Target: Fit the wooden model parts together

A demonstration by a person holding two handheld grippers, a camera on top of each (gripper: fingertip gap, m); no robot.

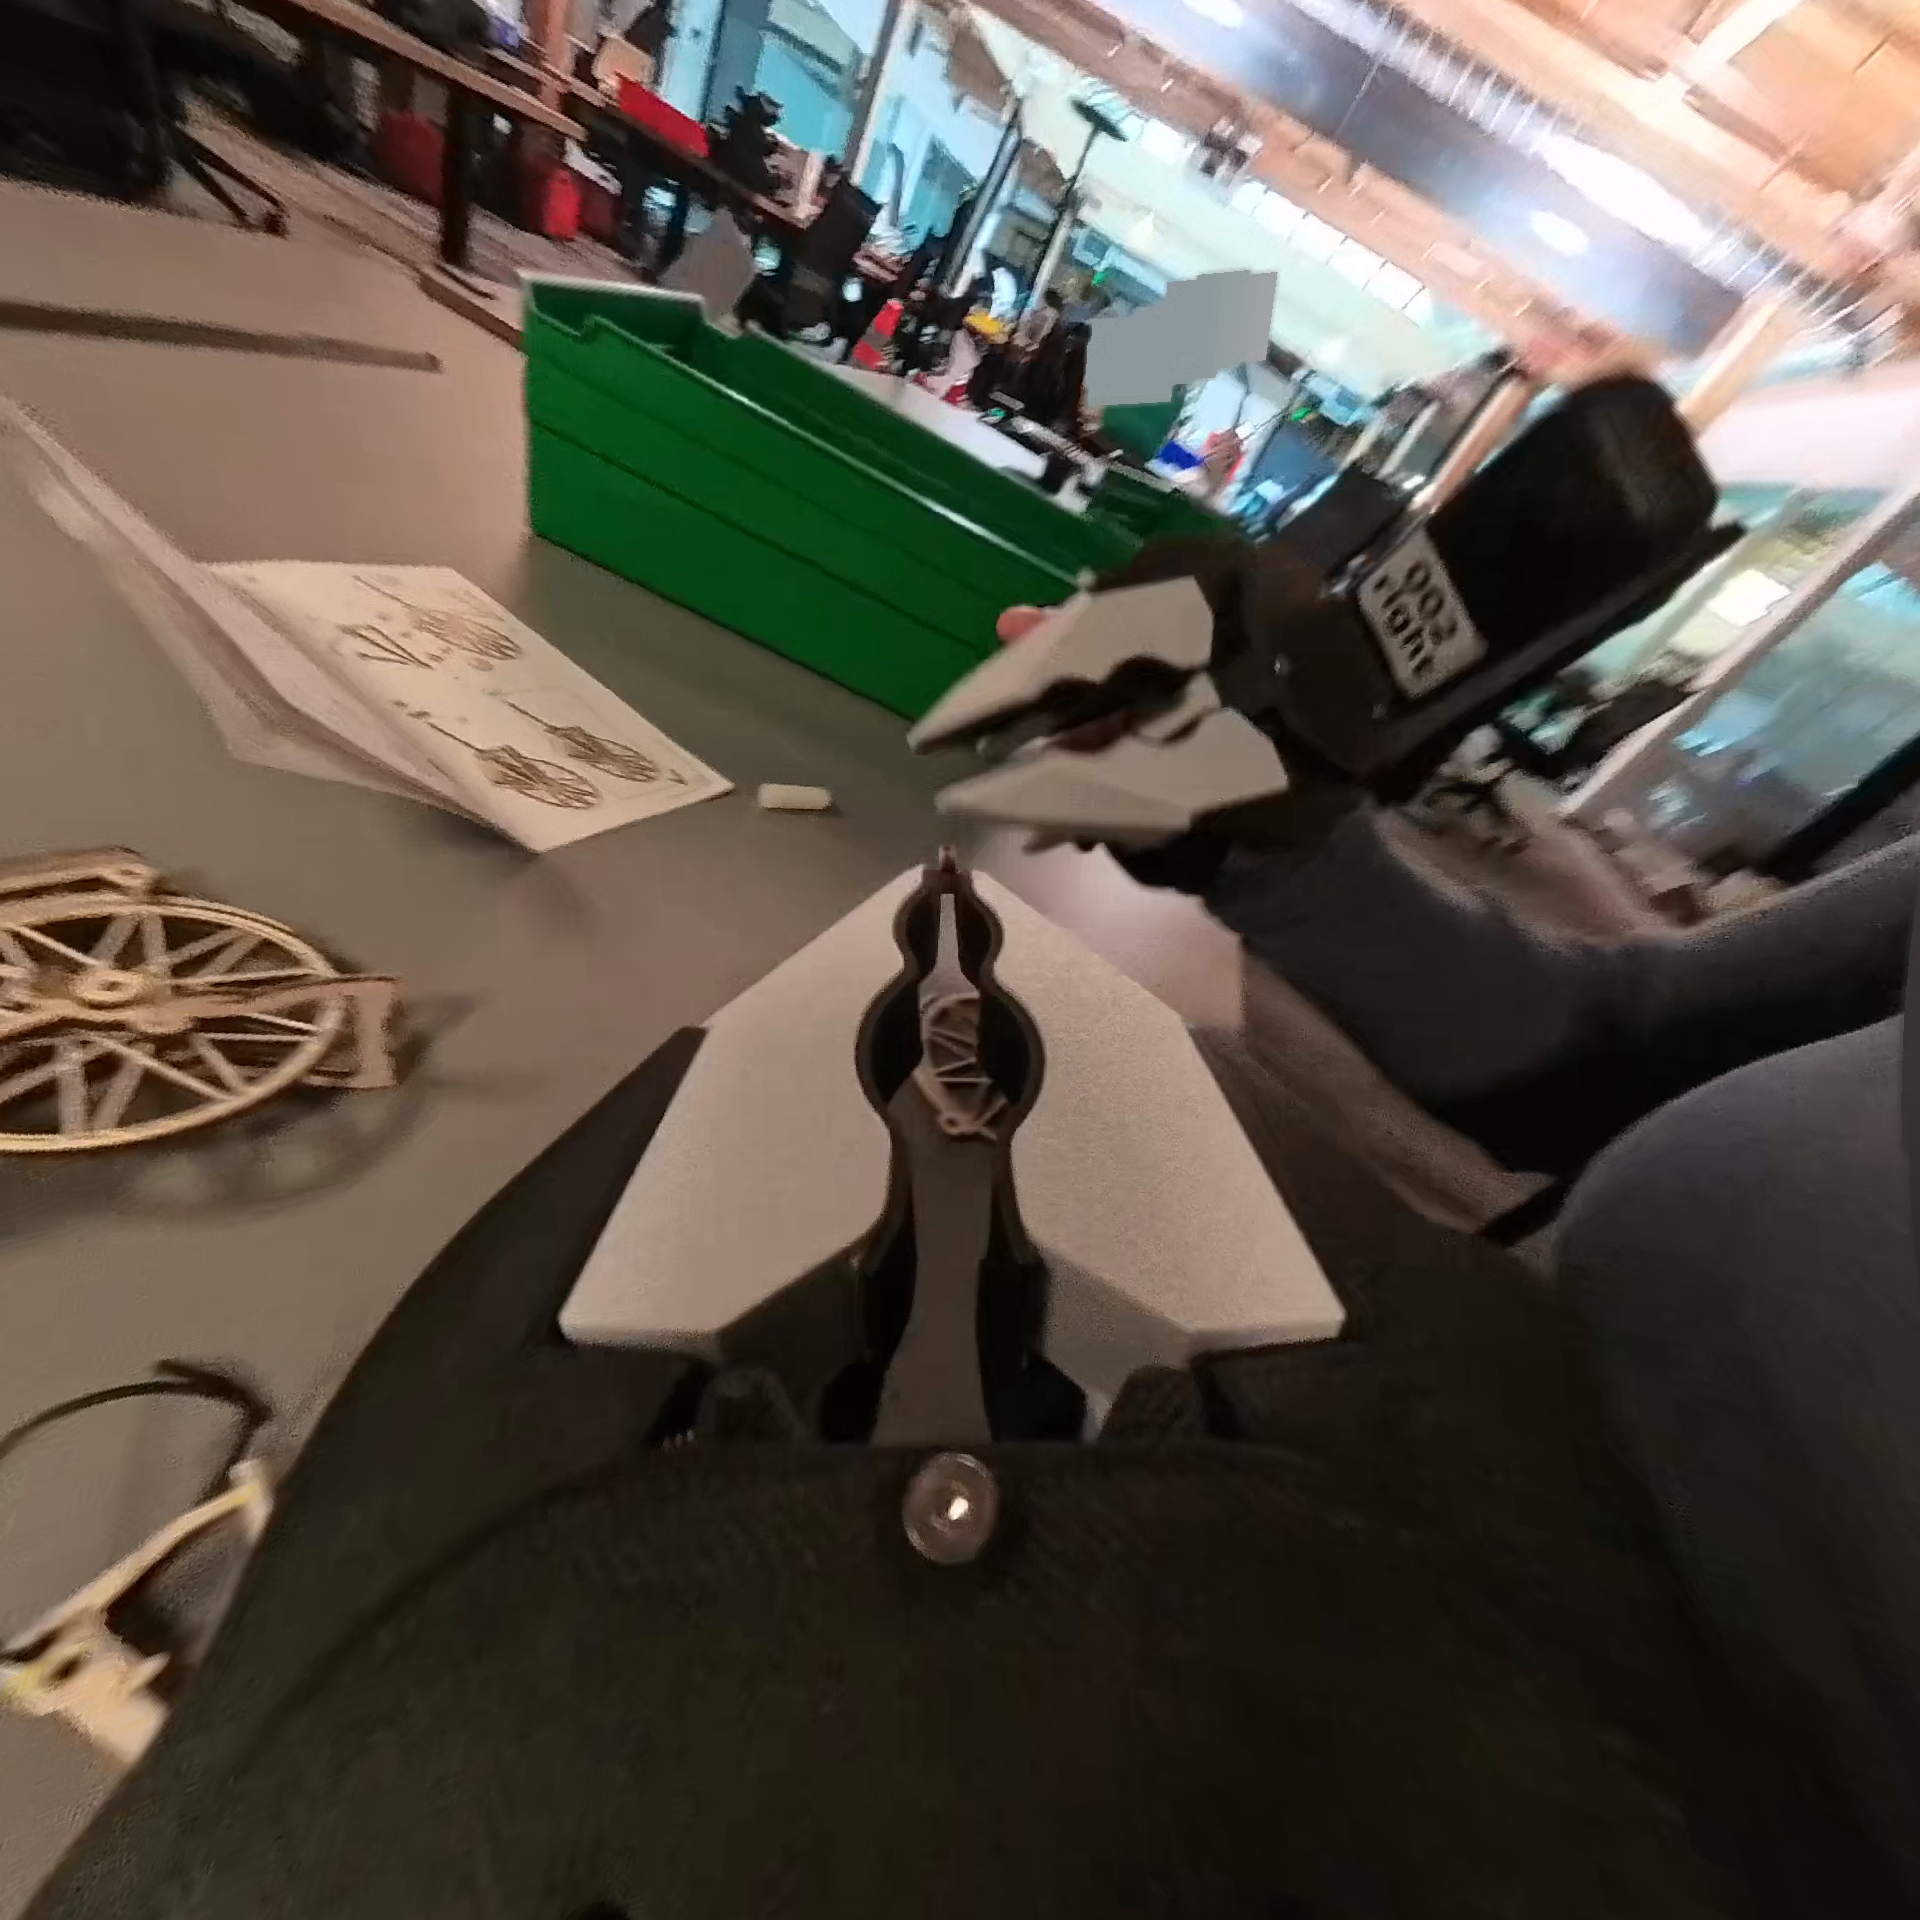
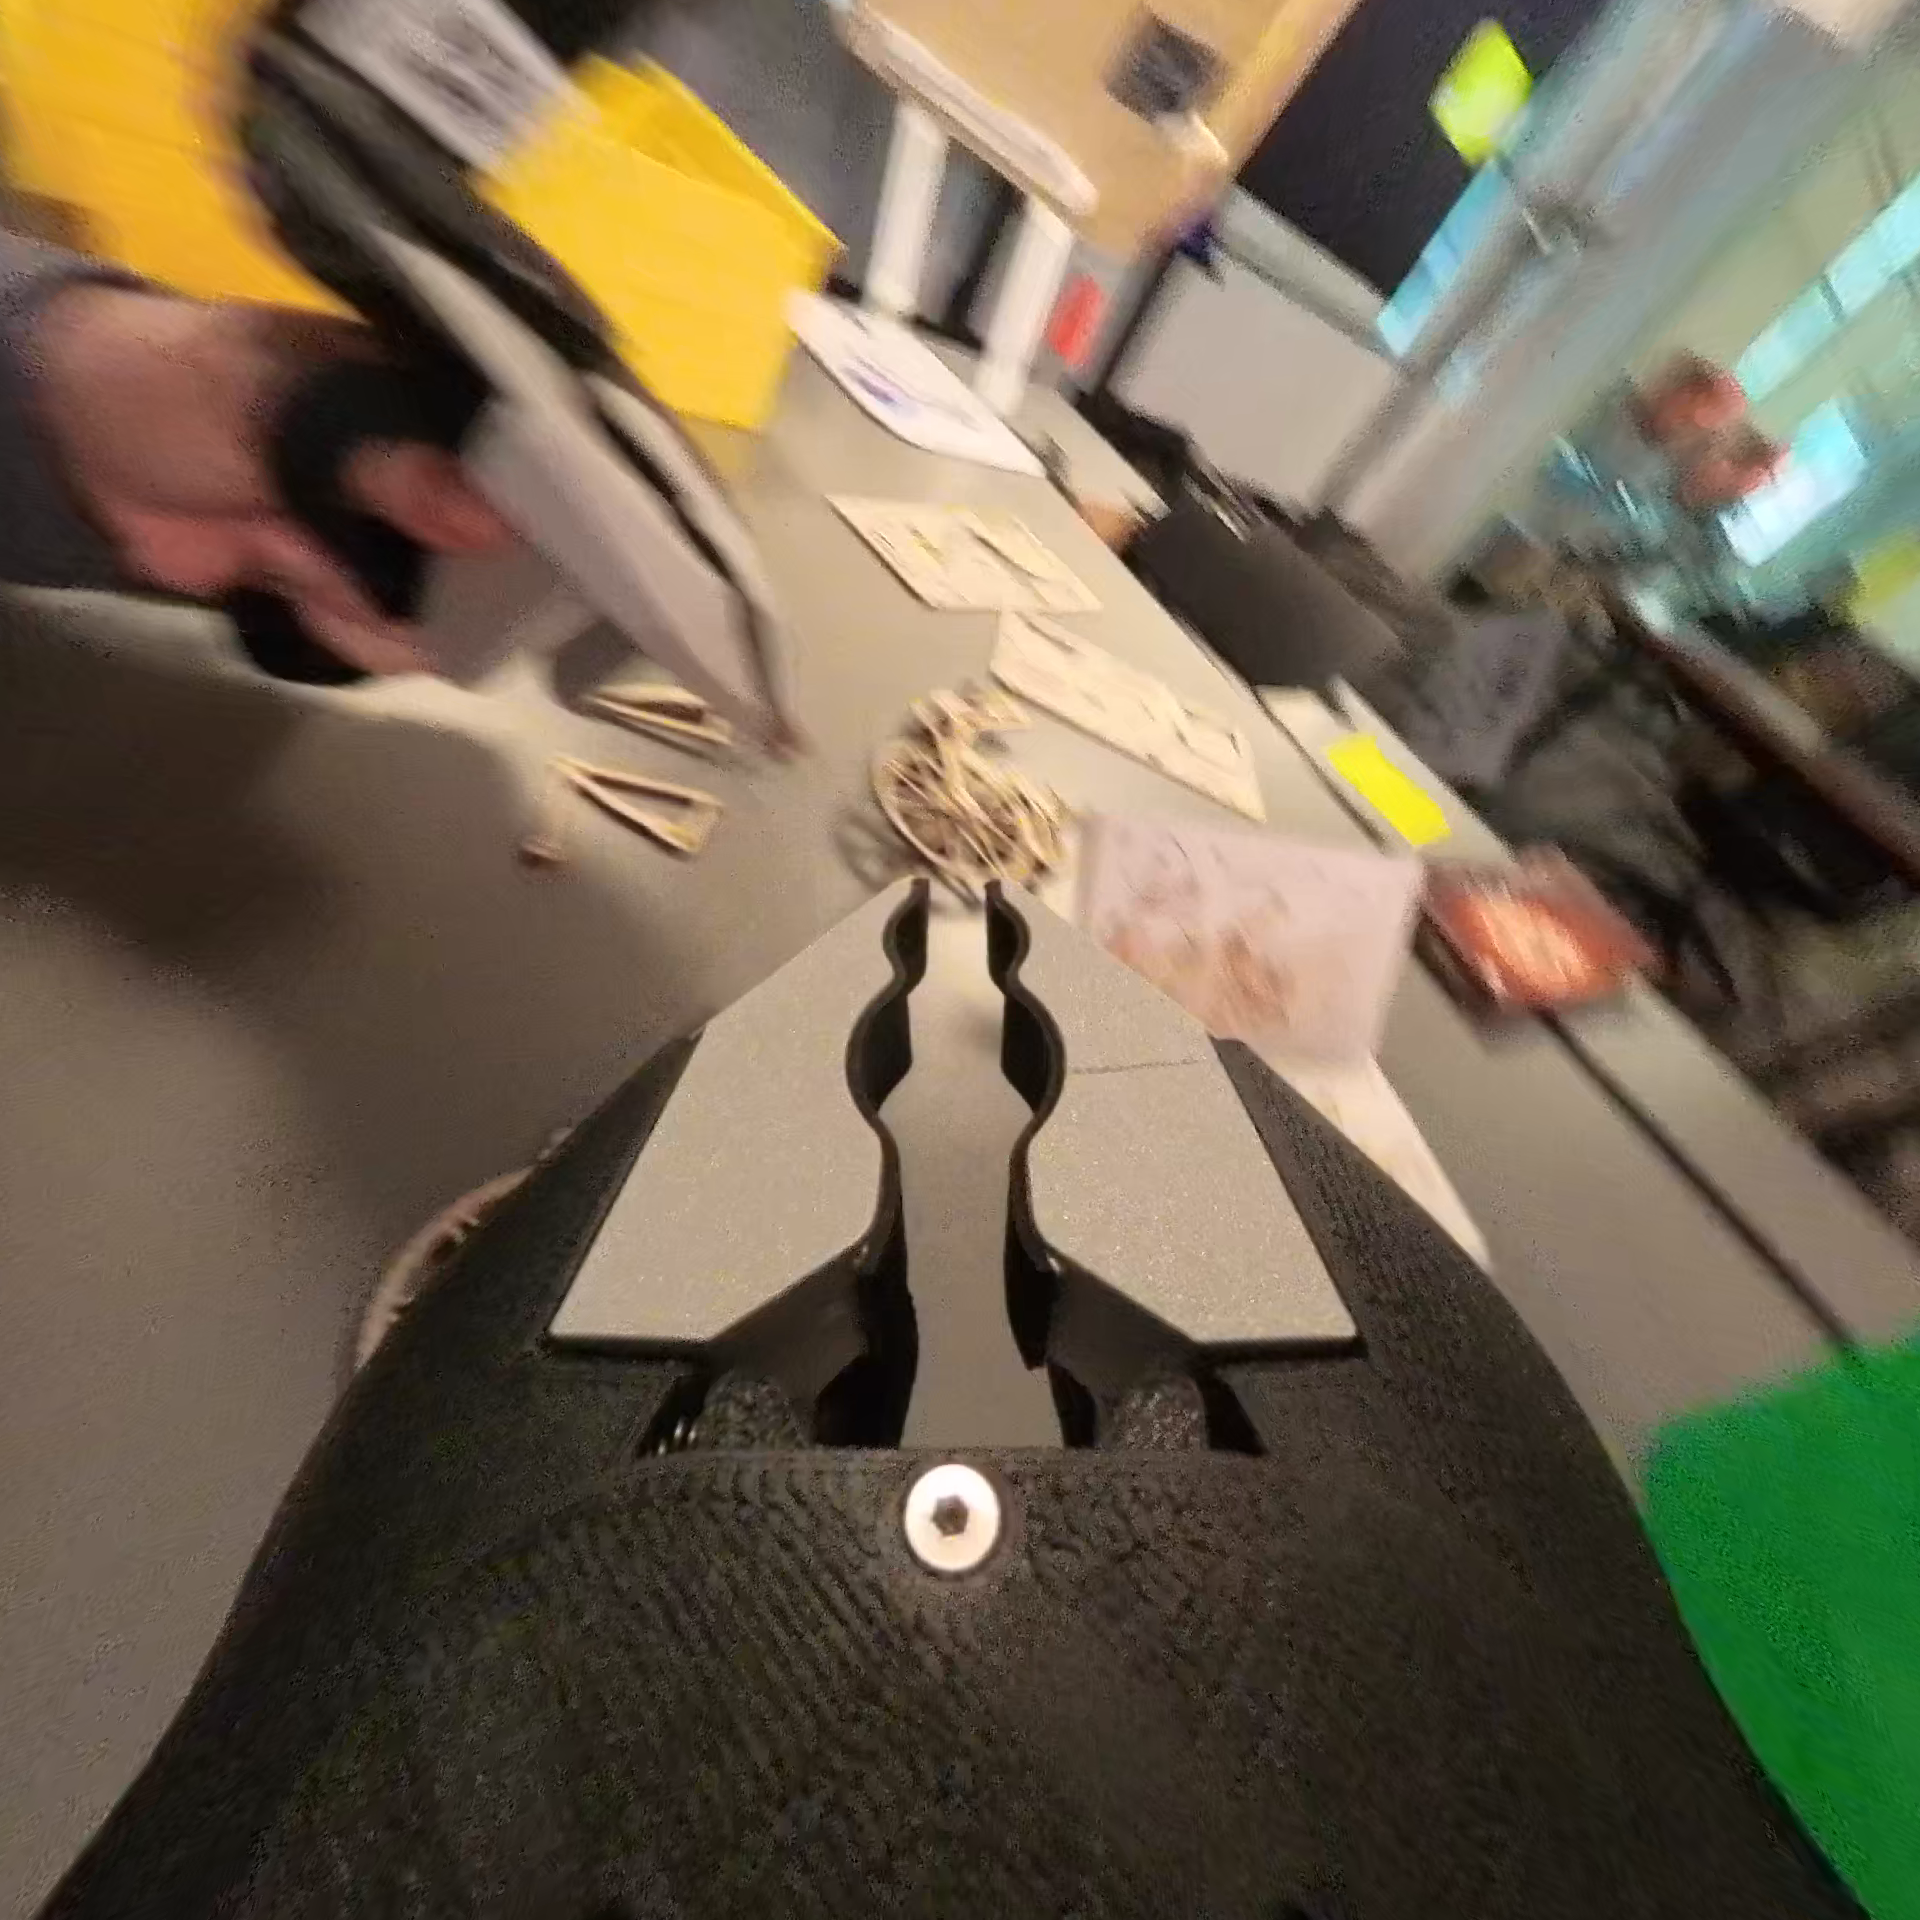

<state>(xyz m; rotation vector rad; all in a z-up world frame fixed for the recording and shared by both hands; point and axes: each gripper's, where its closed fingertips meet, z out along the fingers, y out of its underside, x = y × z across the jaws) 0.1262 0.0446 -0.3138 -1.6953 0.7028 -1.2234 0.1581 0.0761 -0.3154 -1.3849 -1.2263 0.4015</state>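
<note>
- Surface: grey table (image 1: 582, 935), matte, in a big open workshop w/ more benches, wood ceiling beams and glass walls far behind. Both views motion-blurred.
- Landmark: wooden wheel model (image 1: 156, 1013), pale laser-cut spokes, lying flat on the table; also seen in right wrist view (image 2: 966, 800).
- Left gripper (image 1: 945, 868): jaws pressed together, nipping a thin pale wooden part (image 1: 961, 1070) that shows in the round gap between the fingers. It is off the table, right of the wheel.
- Right gripper (image 2: 956, 894): jaws a narrow way apart, nothing between them; tips point toward the wheel. In left wrist view it (image 1: 951, 764) hangs in the air right of the wheel.
- Behind the wheel: open instruction booklet (image 1: 436, 696), then a green bin (image 1: 779, 520) farther back. Small white piece (image 1: 793, 797) just right of the booklet.
- Near the wheel in right wrist view: loose wooden strips (image 2: 644, 800), flat wooden part sheets (image 2: 1132, 696), yellow bin (image 2: 665, 260) well behind.
- Hard to tell: wood-and-cord bit (image 1: 125, 1600) this side of the wheel, cut by frame edge; the held part is mostly hidden by the fingers; the wheel's left half is out of frame.
</note>
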